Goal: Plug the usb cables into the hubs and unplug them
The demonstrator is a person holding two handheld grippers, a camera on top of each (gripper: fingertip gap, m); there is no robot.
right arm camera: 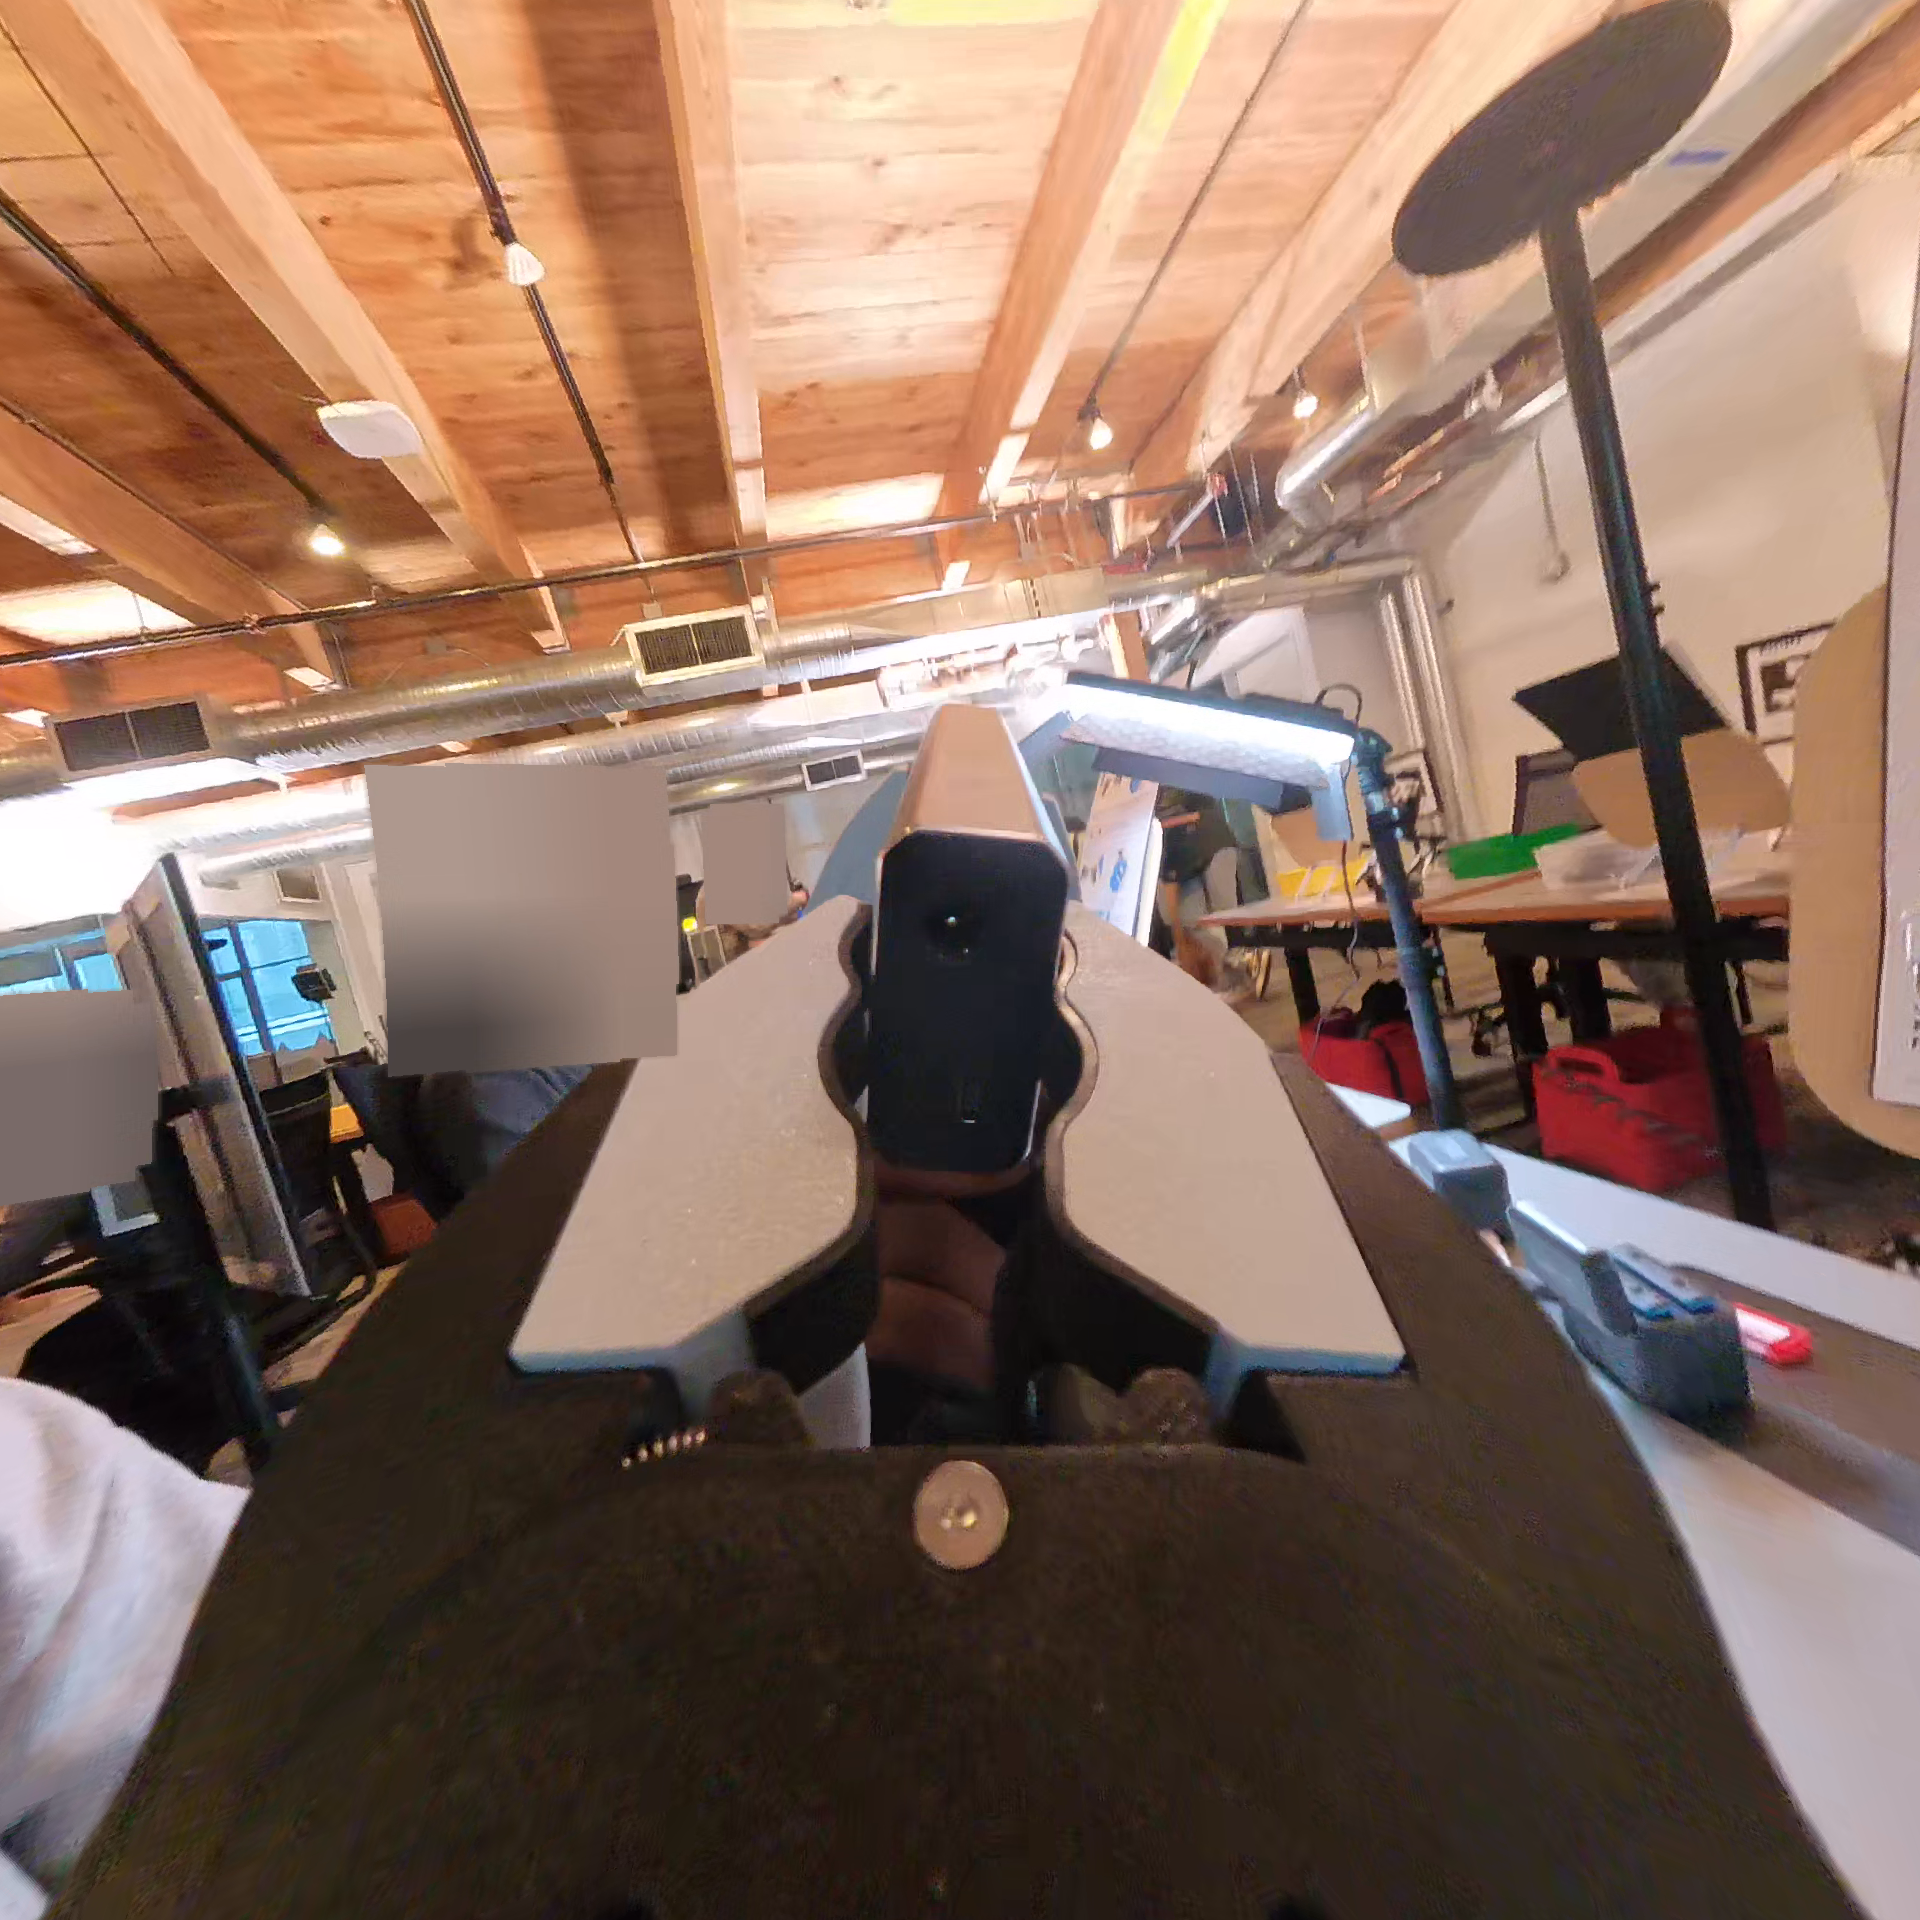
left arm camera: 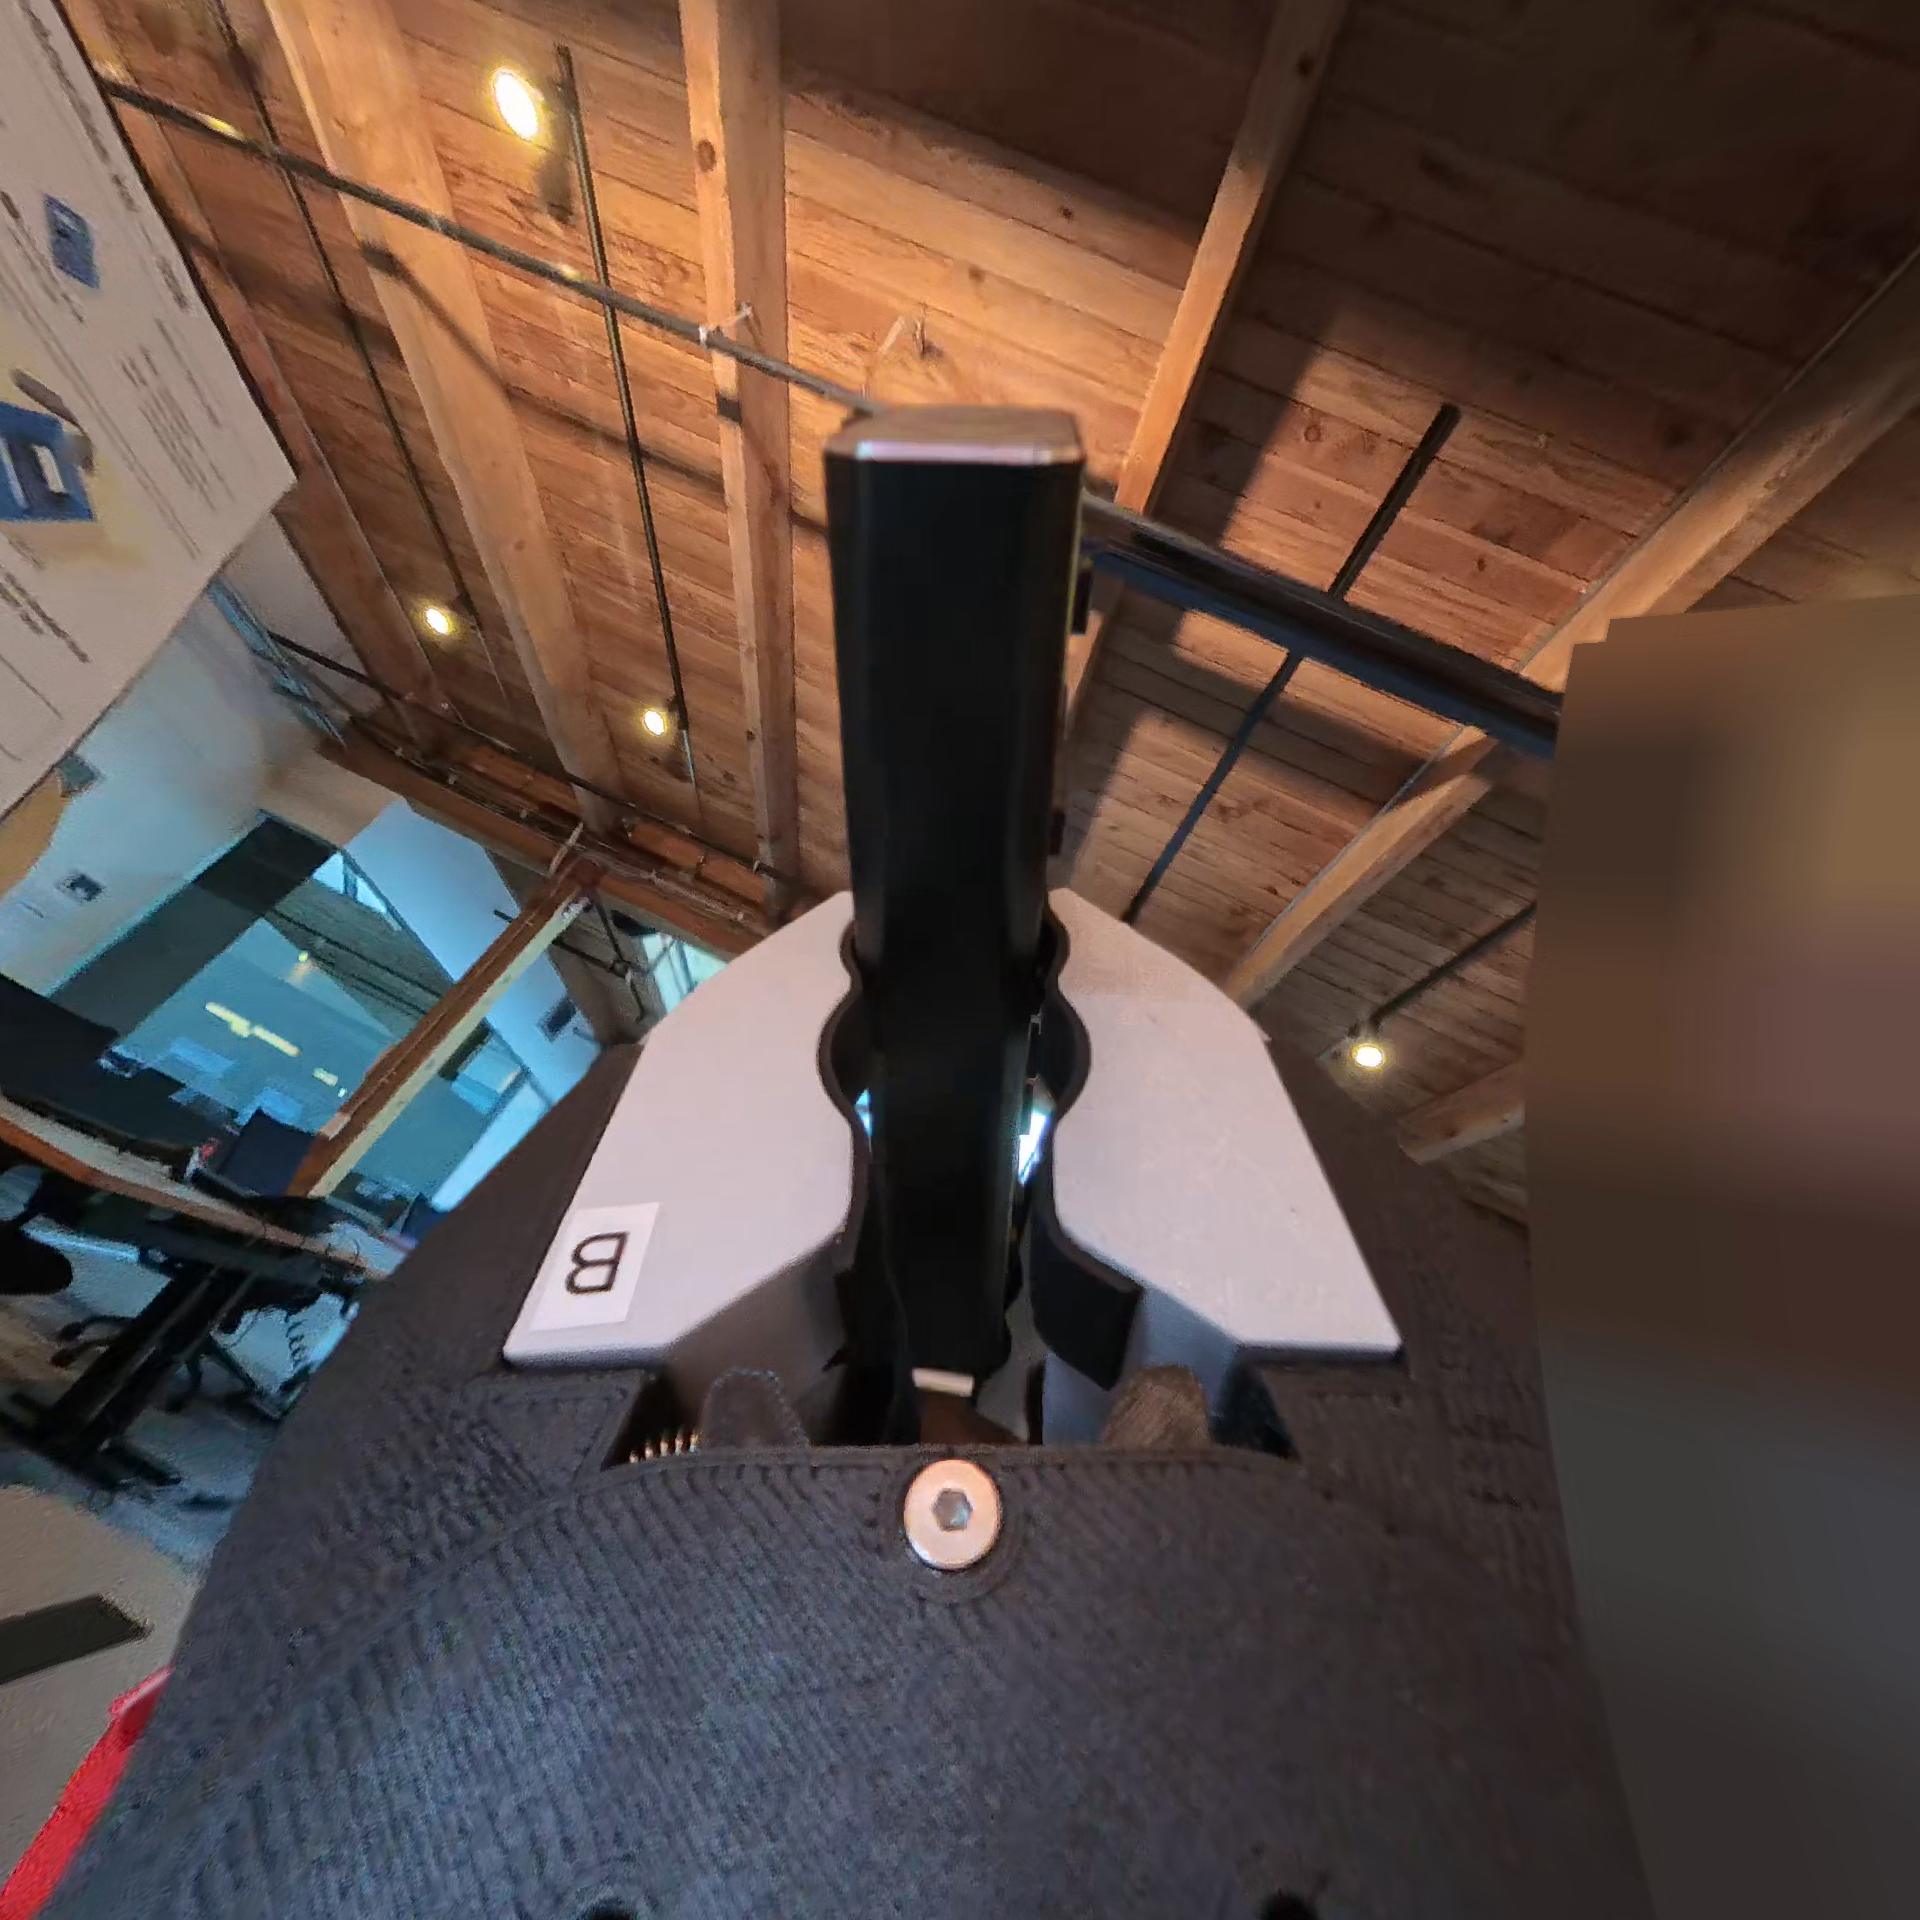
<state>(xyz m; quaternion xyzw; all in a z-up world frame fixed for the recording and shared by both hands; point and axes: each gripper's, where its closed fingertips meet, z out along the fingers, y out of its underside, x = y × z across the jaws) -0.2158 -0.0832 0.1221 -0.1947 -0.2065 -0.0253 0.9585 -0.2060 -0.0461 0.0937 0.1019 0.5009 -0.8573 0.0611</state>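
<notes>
hubs: one black hub (left arm camera: pixel 951 831) sits clamped upright in the left gripper (left arm camera: pixel 951 997), another hub (right arm camera: pixel 966 997) clamped in the right gripper (right arm camera: pixel 961 1023). no cable shows; plugging likely needs one fetched first.

Both views were lit warmly from above by small ceiling spotlights (left arm camera: pixel 516 101), which were blown out to glare. Cooler daylight was admitted through distant windows (right arm camera: pixel 272 987). A bright lamp panel (right arm camera: pixel 1205 724) was overexposed. Straight wooden beams (right arm camera: pixel 717 260) were bowed by wide-angle distortion, and edges were softly blurred.
</notes>
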